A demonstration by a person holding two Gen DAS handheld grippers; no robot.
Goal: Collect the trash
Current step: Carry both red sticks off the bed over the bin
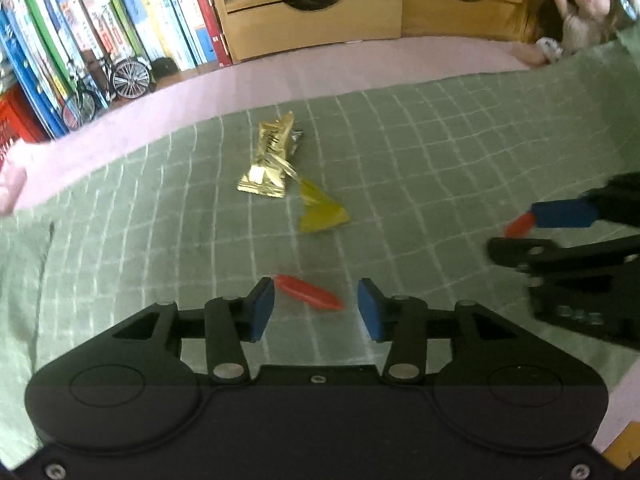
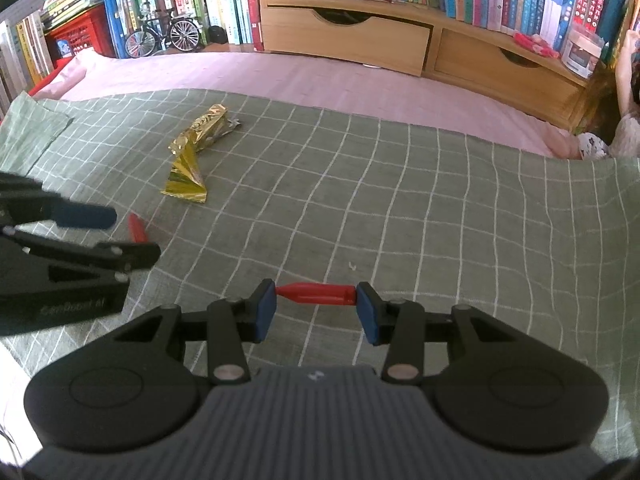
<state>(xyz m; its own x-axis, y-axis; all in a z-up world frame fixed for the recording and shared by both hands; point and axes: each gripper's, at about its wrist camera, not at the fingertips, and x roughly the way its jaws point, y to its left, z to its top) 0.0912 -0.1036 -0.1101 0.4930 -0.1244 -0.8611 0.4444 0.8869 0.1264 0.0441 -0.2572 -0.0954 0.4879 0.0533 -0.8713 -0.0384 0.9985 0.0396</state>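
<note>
The right gripper point(image 2: 316, 312) clamps a red wrapper point(image 2: 316, 295) end to end. The left gripper point(image 1: 316, 312) stands parted, pads clear of another red wrapper point(image 1: 310, 292) on the green checked cloth point(image 1: 440, 160). Next, probably binning; gold wrappers point(image 1: 272, 160) lie beyond.

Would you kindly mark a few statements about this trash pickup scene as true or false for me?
1. The right hand-held gripper clamps a red piece between its pads. True.
2. The left hand-held gripper is shut on trash. False: it is open, and a second red piece lies loose on the cloth between its fingers.
3. The gold wrapper lies on the green checked cloth. True.
4. The model bicycle stands on the checked cloth. False: it stands by the books, beyond the cloth.
</note>
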